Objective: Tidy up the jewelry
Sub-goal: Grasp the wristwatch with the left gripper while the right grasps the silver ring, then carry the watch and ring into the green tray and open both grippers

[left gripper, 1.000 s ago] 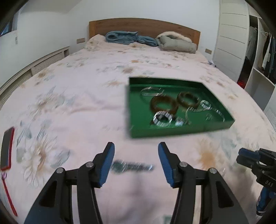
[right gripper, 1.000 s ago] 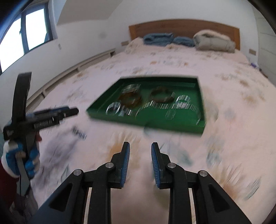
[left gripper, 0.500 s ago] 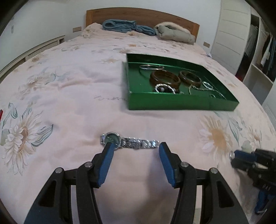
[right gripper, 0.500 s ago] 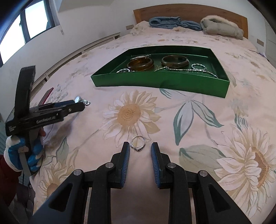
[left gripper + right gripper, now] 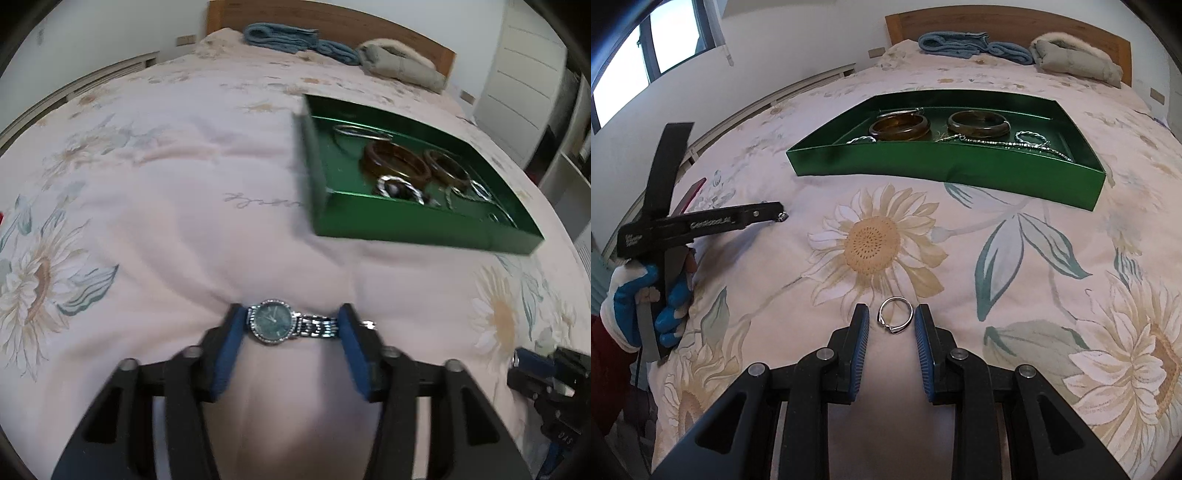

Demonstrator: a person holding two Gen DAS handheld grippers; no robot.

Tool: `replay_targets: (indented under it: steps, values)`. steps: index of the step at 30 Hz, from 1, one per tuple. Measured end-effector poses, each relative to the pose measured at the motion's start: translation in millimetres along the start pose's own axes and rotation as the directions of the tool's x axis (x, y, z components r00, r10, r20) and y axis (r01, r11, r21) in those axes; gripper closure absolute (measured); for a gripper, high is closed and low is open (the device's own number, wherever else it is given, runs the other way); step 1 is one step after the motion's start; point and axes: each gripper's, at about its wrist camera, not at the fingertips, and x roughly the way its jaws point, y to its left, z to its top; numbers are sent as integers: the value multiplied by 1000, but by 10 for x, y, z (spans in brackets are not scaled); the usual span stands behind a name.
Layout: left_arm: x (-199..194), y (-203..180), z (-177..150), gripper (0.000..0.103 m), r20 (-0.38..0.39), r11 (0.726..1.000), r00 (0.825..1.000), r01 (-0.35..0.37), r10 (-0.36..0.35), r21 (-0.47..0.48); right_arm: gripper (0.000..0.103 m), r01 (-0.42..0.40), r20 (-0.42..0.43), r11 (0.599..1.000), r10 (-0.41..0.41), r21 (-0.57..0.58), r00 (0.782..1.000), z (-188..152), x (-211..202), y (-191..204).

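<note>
Round green-faced watch (image 5: 274,321) on metal-link band, quilted bedspread (image 5: 184,206).

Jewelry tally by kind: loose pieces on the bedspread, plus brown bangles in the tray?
watch: 1
ring: 1
brown bangles: 2
Total: 4
</note>
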Motion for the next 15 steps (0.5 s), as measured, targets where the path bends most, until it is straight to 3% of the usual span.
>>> replay_targets:
  steps: [2,7,15]
  values:
    - [-33,-97,-52,79,4,999,1000,21,-21,41,83,-6,-1,1000,6,-11,1000,6,13,17]
    - [-149,-227,-132,87,38,997,999,30,-33,77,84,-1,27,1000,1,-28,1000,-24,-28,55]
    - [-466,-470,67,89,102,988,985,127,-136,87,84,-13,131,1000,16,-24,991,87,-324,49]
